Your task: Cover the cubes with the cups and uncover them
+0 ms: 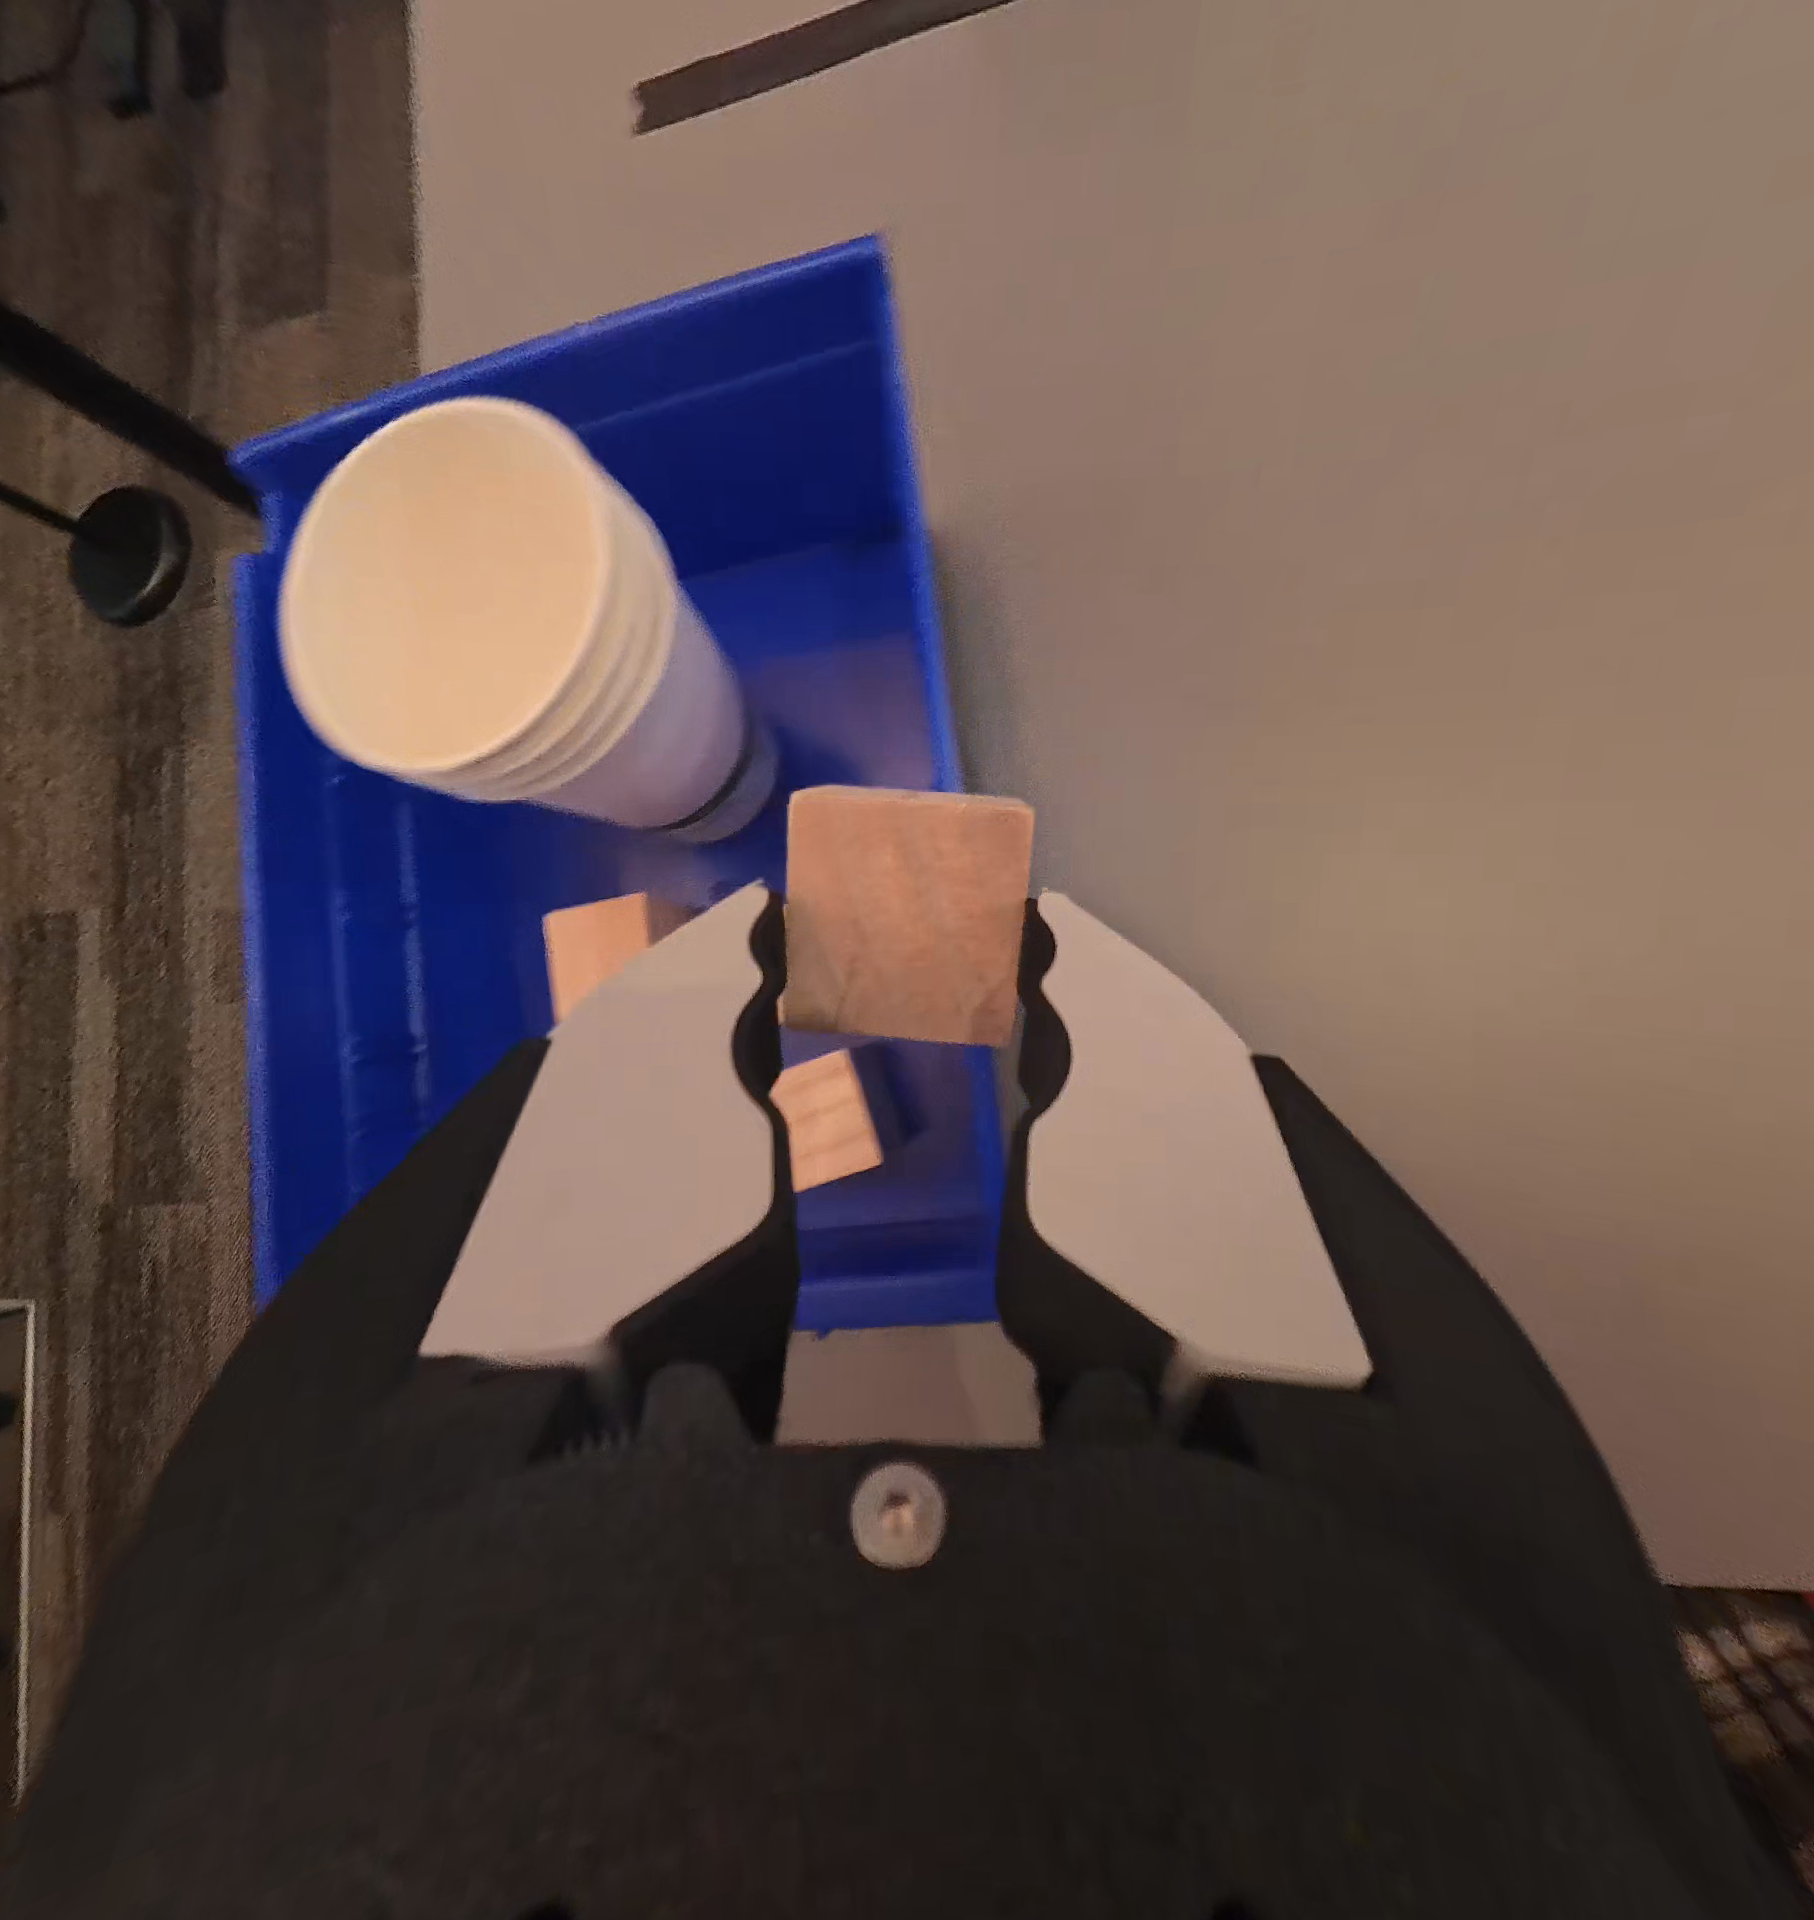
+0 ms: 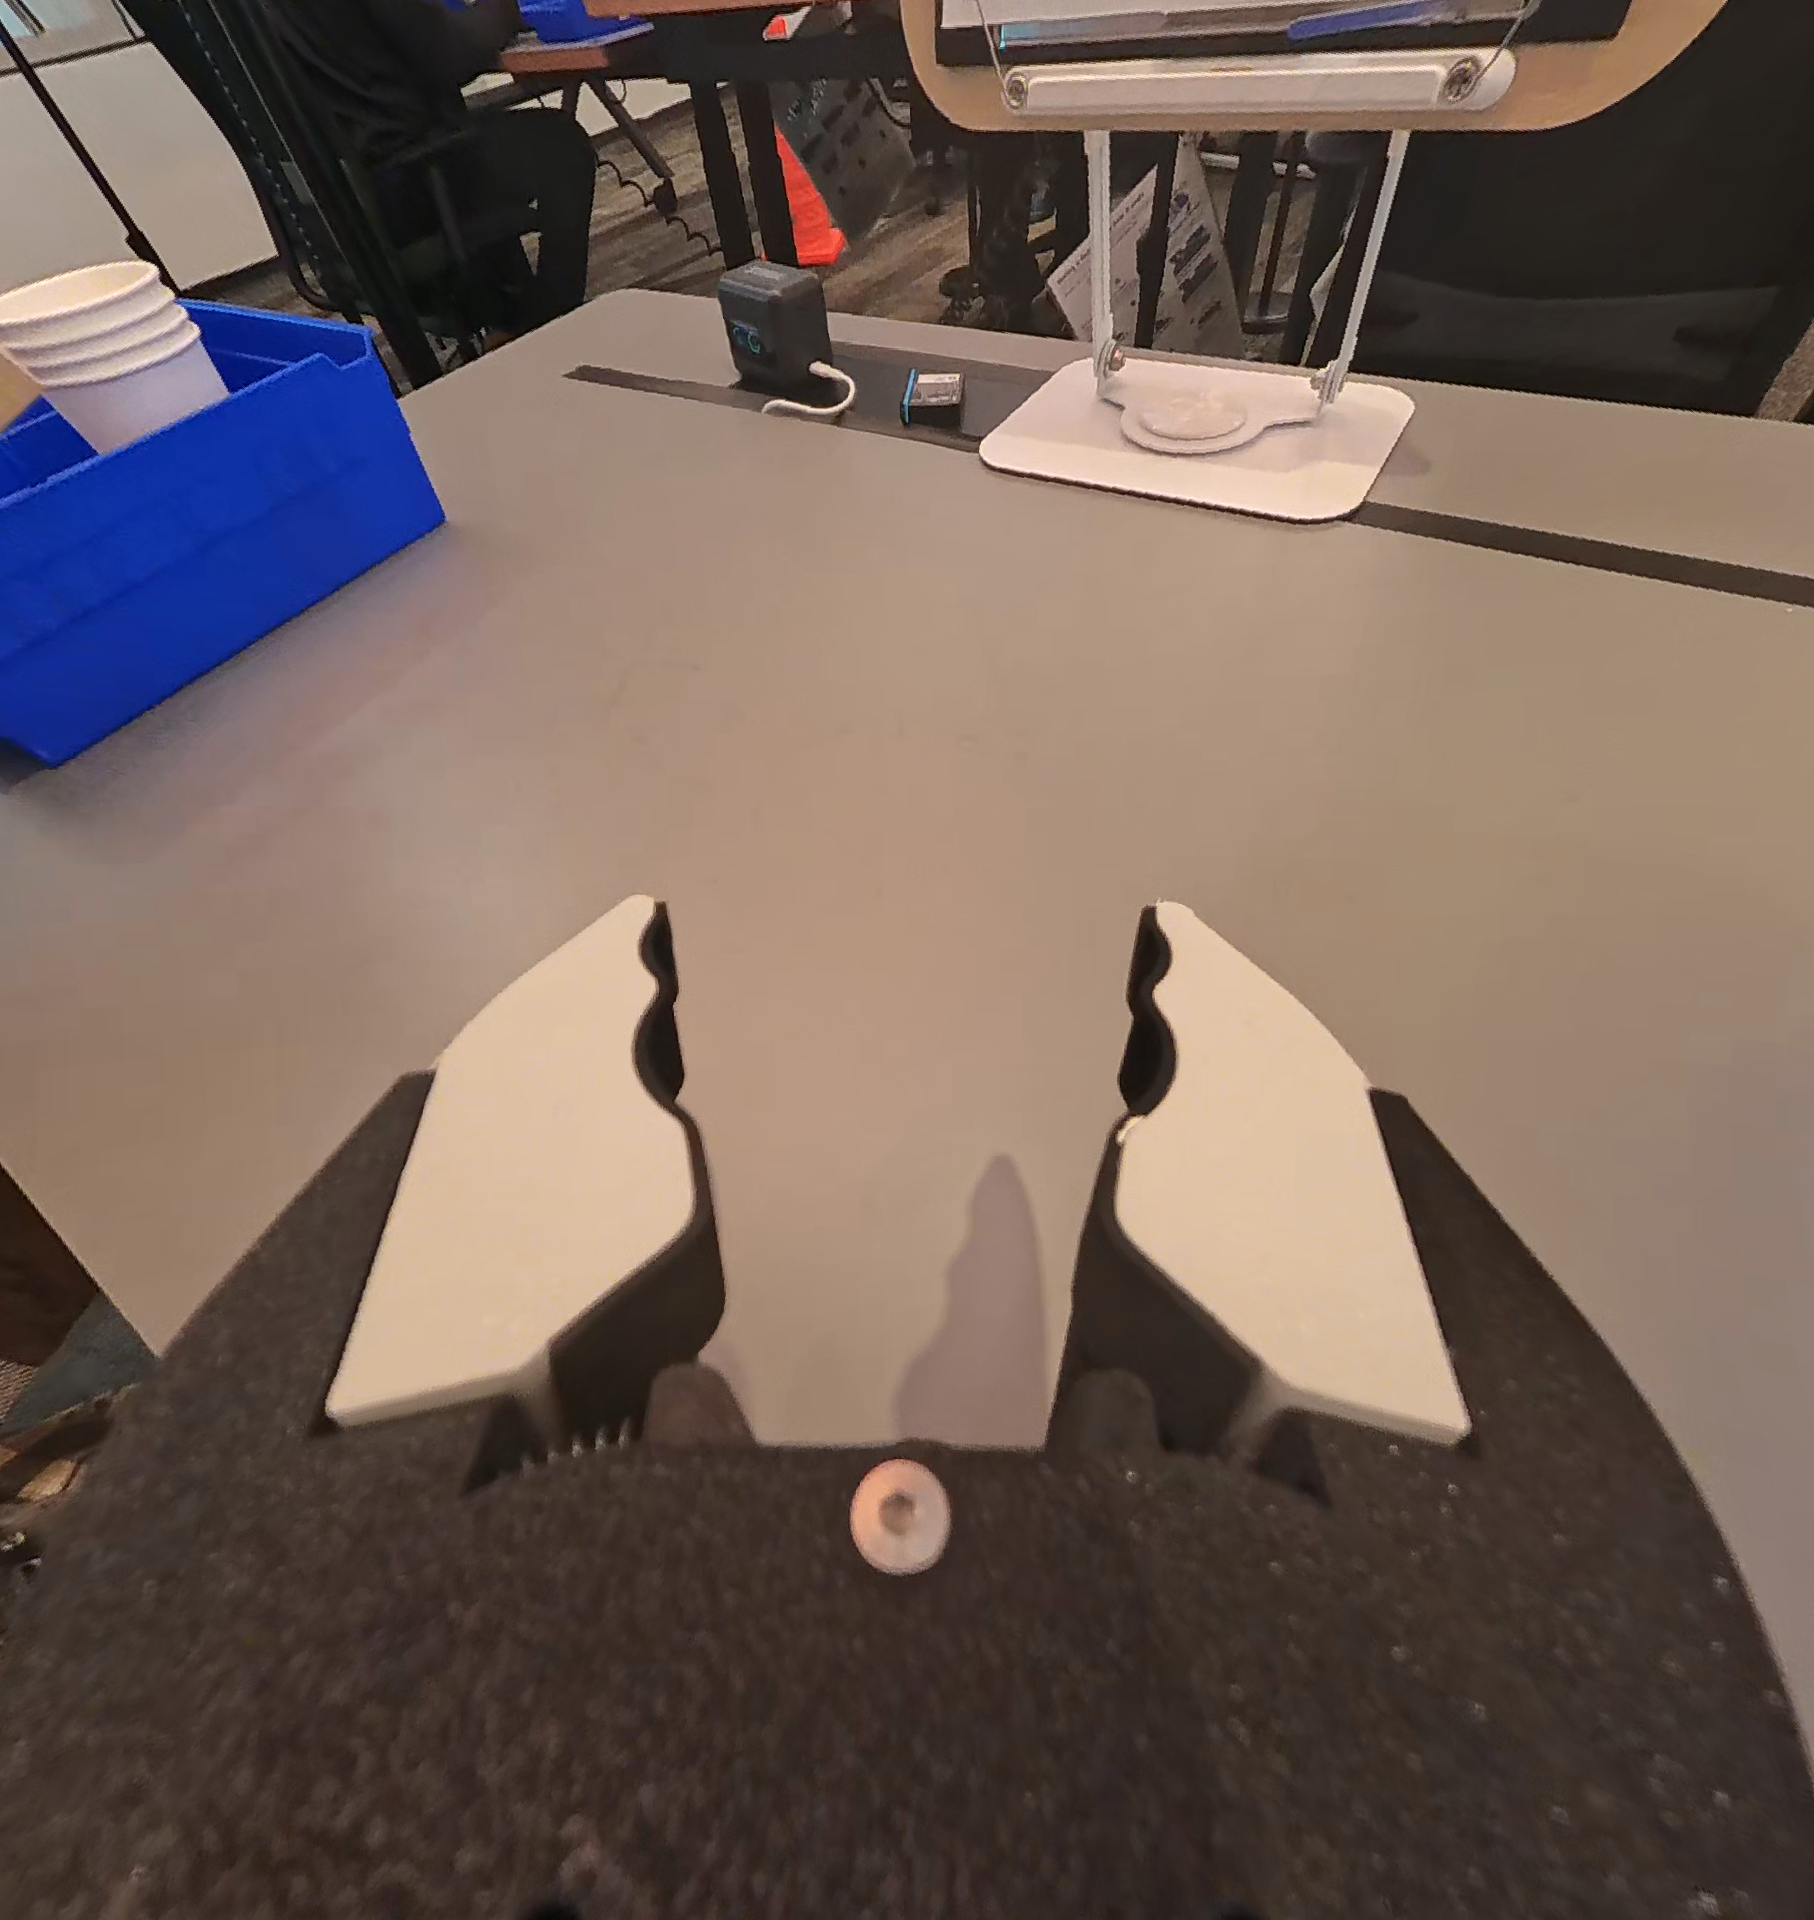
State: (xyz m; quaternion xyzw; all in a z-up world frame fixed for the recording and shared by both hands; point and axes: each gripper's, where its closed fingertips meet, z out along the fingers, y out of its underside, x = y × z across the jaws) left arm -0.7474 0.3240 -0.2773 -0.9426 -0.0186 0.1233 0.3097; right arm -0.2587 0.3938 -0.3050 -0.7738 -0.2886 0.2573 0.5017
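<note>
A wooden cube is clamped btwn the fingers of the left gripper, held up over the near right part of the blue bin. Below and behind the fingers, 2 more cubes are seen on the bin floor: one just left of the left finger, one in the gap btwn the fingers. A stack of white paper cups is propped in the bin ahead and to the left of the fingertips, mouth tilted toward the cam.

The right gripper is held w/ fingers spread wide, nothing btwn them, over bare grey worktop. The bin w/ the cup stack is seen far ahead-left of these fingers. A white stand base sits ahead-right, near the worktop's far edge.
</note>
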